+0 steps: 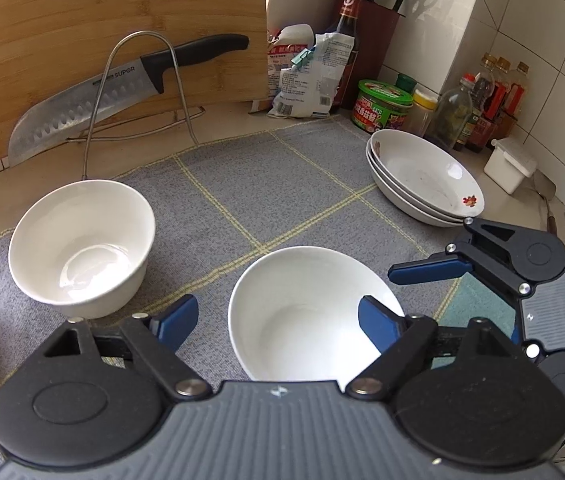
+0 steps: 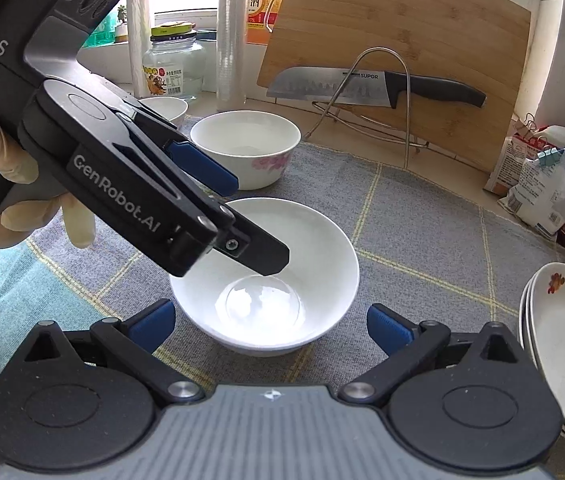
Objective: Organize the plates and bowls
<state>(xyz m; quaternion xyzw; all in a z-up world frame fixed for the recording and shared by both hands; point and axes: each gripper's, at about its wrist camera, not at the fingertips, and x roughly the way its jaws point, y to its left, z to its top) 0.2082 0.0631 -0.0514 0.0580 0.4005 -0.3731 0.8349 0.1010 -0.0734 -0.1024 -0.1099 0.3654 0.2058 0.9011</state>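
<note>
Left gripper [image 1: 278,322]: released, jaws spread; its right pad hangs over the rim of the near white bowl [image 1: 306,312], the left pad outside that bowl over the cloth, neither pressing.
Right gripper [image 2: 268,326]: released, jaws at their widest, nothing between the pads; the near white bowl sits just ahead of its fingertips, untouched.
Near white bowl: upright and empty on the grey checked cloth [image 1: 242,184], alone, not nested in anything.
Second bowl [image 1: 80,246]: upright, left of the near white bowl and well apart from it; the right wrist view shows pink flowers on its side.
Third bowl [image 2: 162,108]: only a rim shows, further left of the near white bowl and mostly hidden behind the left gripper.
Plate stack [image 1: 426,176]: three shallow flowered plates nested, tilted, beyond and right of the near white bowl, near the cloth's edge.
Risk, collision: both grippers crowd the near white bowl; closing in together could knock them against each other or tip it.
Risk, slip: a glossy thin rim pinched by one pad inside and one outside could slide free, I judge, if lifted fast.
Risk, plates: the leaning stack could slide if nudged by the right gripper, which is just beside it.
Risk, background: the knife [image 1: 122,92] propped on its wire stand, beyond the near white bowl, is exposed to a high reach.
Left hand pose: gripper angled downward over the near white bowl; a gloved hand [image 2: 14,184] grasps its handle.
Right hand pose: gripper angled downward, low, facing the near white bowl from the near side.
</note>
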